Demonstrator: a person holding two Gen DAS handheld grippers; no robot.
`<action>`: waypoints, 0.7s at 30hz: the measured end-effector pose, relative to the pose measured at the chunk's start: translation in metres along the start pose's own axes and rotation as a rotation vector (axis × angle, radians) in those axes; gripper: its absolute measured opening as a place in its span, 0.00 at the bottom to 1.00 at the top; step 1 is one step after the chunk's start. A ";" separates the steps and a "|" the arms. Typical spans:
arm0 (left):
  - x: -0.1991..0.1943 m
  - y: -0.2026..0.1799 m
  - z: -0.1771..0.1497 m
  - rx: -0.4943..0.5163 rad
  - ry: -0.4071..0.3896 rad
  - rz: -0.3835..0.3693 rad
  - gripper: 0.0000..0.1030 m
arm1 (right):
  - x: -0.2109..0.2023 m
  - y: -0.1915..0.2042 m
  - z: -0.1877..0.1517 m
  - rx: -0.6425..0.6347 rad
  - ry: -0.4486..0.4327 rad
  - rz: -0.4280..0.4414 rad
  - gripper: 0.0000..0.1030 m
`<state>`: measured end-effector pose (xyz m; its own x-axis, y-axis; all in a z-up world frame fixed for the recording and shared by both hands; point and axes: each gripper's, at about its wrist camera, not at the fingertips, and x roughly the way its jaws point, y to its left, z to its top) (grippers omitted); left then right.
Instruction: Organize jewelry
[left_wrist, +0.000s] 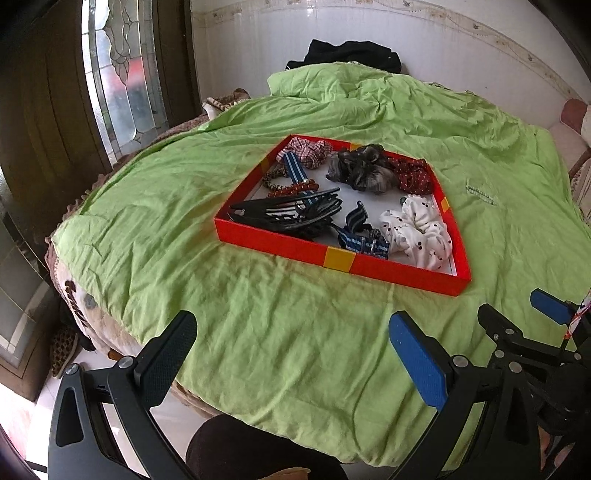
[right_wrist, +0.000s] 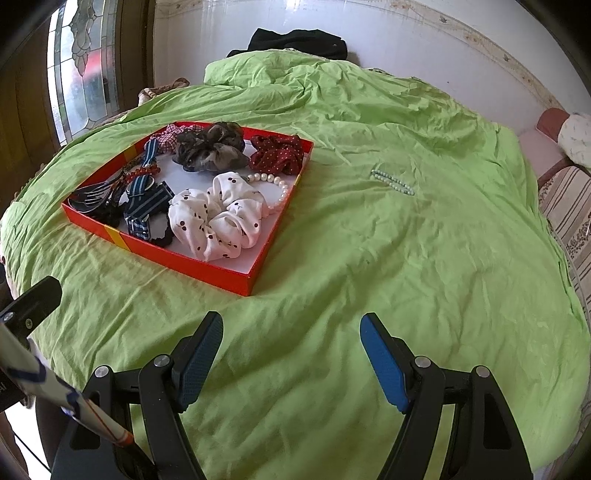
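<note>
Two empty grippers hover over a green bedspread, with one beaded bracelet left outside the red tray

The pale green beaded bracelet (right_wrist: 392, 181) lies flat on the bedspread (right_wrist: 369, 258), well apart from the red tray (right_wrist: 229, 280) and to its right; in the right wrist view its long axis slants from upper left down to lower right, the lower end pointing away from the tray. Your right gripper (right_wrist: 291, 354) is released, its jaws spread wide with nothing between them, and your left gripper (left_wrist: 291, 354) is likewise released and empty. The tray already holds a white cherry-print scrunchie (right_wrist: 218, 218), a pearl strand (right_wrist: 273, 184) and black hair clips (left_wrist: 291, 210). To lift the bracelet cleanly, bring the right gripper's jaws across its narrow width near the middle, pressing lightly into the soft cloth so both rows of beads are caught
</note>
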<state>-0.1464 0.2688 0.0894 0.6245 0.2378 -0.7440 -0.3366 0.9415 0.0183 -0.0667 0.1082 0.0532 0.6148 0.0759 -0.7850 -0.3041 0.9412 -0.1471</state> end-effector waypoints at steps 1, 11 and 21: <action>0.001 0.000 0.000 0.000 0.004 0.000 1.00 | 0.000 0.000 0.000 -0.002 -0.001 0.000 0.78; 0.003 0.000 0.001 0.003 0.009 -0.002 1.00 | 0.002 -0.002 0.000 0.011 0.008 -0.002 0.78; 0.009 -0.008 0.000 0.021 0.020 0.001 1.00 | 0.005 -0.004 0.000 0.014 0.012 -0.001 0.79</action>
<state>-0.1380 0.2633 0.0826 0.6100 0.2343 -0.7570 -0.3227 0.9459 0.0328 -0.0619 0.1048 0.0498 0.6062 0.0712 -0.7921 -0.2935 0.9457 -0.1396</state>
